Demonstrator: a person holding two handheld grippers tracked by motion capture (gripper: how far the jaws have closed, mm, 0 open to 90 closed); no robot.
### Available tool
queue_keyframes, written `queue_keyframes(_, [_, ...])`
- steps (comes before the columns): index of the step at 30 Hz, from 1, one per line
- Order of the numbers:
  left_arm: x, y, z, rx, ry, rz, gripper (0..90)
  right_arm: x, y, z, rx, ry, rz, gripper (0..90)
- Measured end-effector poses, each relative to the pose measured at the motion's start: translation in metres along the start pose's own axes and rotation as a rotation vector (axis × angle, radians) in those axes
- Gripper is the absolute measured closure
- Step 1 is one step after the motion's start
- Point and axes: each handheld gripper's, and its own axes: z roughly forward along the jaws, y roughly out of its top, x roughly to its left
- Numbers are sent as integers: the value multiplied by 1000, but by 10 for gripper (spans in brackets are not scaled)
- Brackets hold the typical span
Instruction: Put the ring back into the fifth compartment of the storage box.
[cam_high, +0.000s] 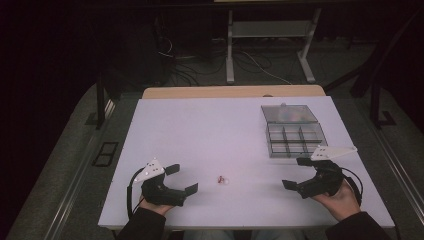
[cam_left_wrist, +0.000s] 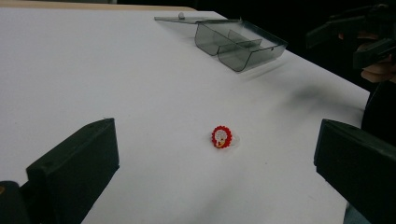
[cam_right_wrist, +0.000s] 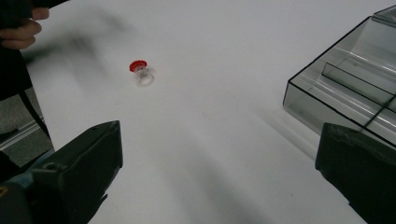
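Your left tool (cam_high: 182, 180) rests near the front edge of the white surface (cam_high: 210, 130), its jaws spread wide with nothing between them. Your right tool (cam_high: 297, 173) sits at the other side, jaws likewise apart and empty. Between the two, well clear of both, the small ring (cam_high: 221, 179) lies on the surface; in the left gripper view its red, scalloped face (cam_left_wrist: 221, 136) with a white centre looks toward you, and in the right gripper view its clear band (cam_right_wrist: 145, 77) shows. The grey compartment box (cam_high: 295, 138) stands open just beyond your right tool, lid (cam_high: 289, 114) folded back.
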Motion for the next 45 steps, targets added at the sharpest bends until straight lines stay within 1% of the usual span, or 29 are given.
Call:
queue_keyframes(4, [0, 0, 0, 2, -2, 0, 0, 1, 4, 2, 5, 6, -11, 2])
queue_keyframes(6, [0, 0, 1, 6, -4, 2, 0, 2, 7, 5, 17, 11, -24, 2])
queue_keyframes(10, [0, 0, 1, 6, -8, 4, 0, 3, 12, 8, 29, 25, -30, 2])
queue_keyframes(26, [0, 0, 1, 9, -10, 7, 0, 9, 26, 18, 51, 44, -67, 2])
queue_keyframes(30, [0, 0, 1, 11, -11, 7, 0, 13, 32, 22, 58, 49, -86, 2])
queue_keyframes(45, [-1, -1, 2, 15, -16, 6, 0, 21, 49, 35, 80, 72, -124, 2])
